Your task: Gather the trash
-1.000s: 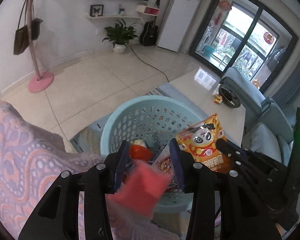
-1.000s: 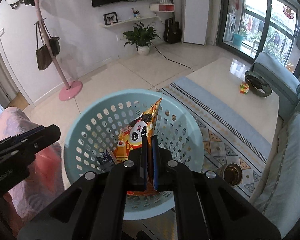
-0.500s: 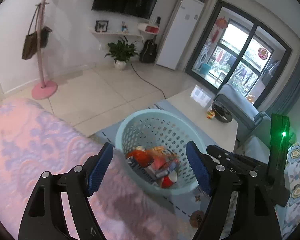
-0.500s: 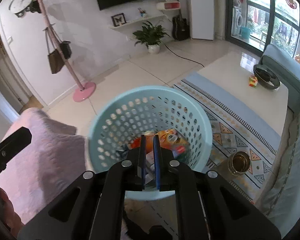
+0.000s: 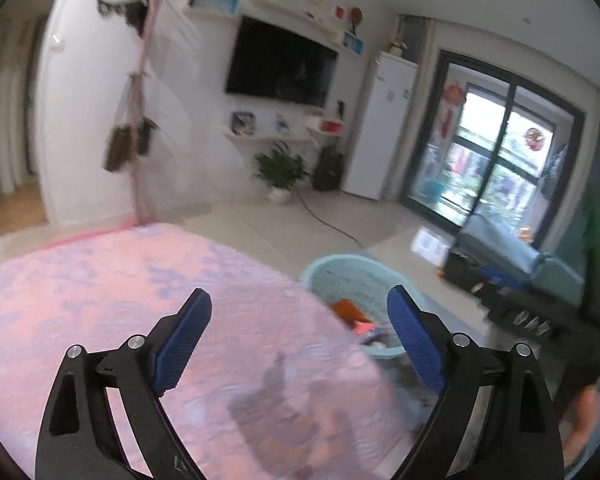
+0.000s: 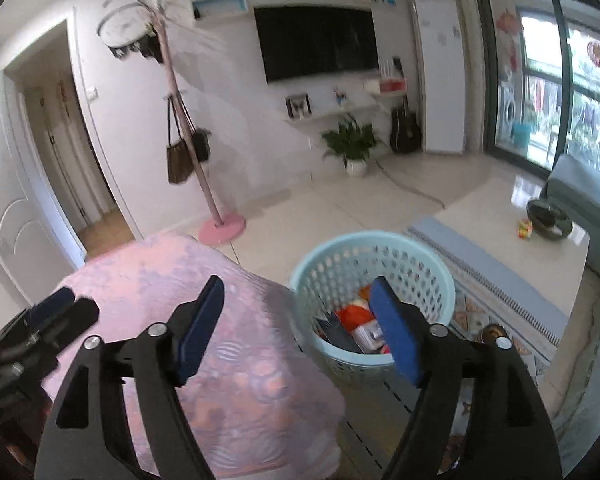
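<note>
While both claws spread their jaws, nothing sits between the pads of either. The left claw (image 5: 300, 340) is released and opening wide over a pink cover (image 5: 120, 300); the right claw (image 6: 296, 332) is released too and opening, its right pad hanging in front of the basket (image 6: 432, 276). Each claw has two blue pads.

One pale blue basket stands on the floor, just beside the cover's edge. Trash (image 6: 356, 320) lies inside it: an orange-red packet, a white one and a dark one can be counted from the right view; the heap below is too jumbled to count. In the left view the basket (image 5: 340, 276) is half hidden behind the cover, and that whole picture is blurred. The left claw's tip (image 6: 60, 312) shows at the left edge of the right view, cut off. Part of a hand (image 5: 584, 420) shows low on the right of the left view.

A second ago the right claw was clenched on a panda snack bag above the basket and the left was letting go of a red packet; both claws are now empty and farther from the basket, and the room's upper wall has come into sight.
</note>
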The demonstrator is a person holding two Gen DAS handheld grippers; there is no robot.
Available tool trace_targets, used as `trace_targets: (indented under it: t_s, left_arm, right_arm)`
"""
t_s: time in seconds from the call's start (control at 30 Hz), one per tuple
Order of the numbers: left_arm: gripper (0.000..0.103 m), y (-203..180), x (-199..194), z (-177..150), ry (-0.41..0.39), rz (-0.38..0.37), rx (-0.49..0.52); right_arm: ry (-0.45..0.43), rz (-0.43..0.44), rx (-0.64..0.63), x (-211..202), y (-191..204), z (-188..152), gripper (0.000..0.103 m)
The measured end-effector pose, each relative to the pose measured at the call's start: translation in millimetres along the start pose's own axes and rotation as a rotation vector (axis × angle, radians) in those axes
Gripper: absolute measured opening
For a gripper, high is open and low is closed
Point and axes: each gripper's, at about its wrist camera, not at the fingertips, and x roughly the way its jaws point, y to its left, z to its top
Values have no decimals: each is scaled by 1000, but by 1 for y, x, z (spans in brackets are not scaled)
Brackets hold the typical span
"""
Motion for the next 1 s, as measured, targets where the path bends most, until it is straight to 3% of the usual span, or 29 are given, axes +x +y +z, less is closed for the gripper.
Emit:
trace_targets:
  t_s: [0.23, 0.37, 0.63, 0.8, 0.9, 1.0]
  left_arm:
    - [89, 25, -39, -50, -100, 177, -29]
    - [89, 30, -46, -60, -156, 261, 2]
    - [89, 46, -51, -60, -153, 245, -53]
    - [89, 55, -51, -62, -159, 271, -71]
    - [89, 61, -51, -60, -151, 270, -101]
    - [89, 63, -51, -60, -153, 277, -102]
  right_arm:
    - [-177, -53, -21, -30, 34, -30, 74]
    - [-209, -67, -25, -28, 45, -43, 77]
    - [-217, -73, 5, -3, 64, -55, 78]
    - [-155, -89, 23, 18, 67, -68, 79]
    - [-192, -94, 13, 13, 68, -68, 79]
    - [-177, -101, -6, 18, 71, -71, 81]
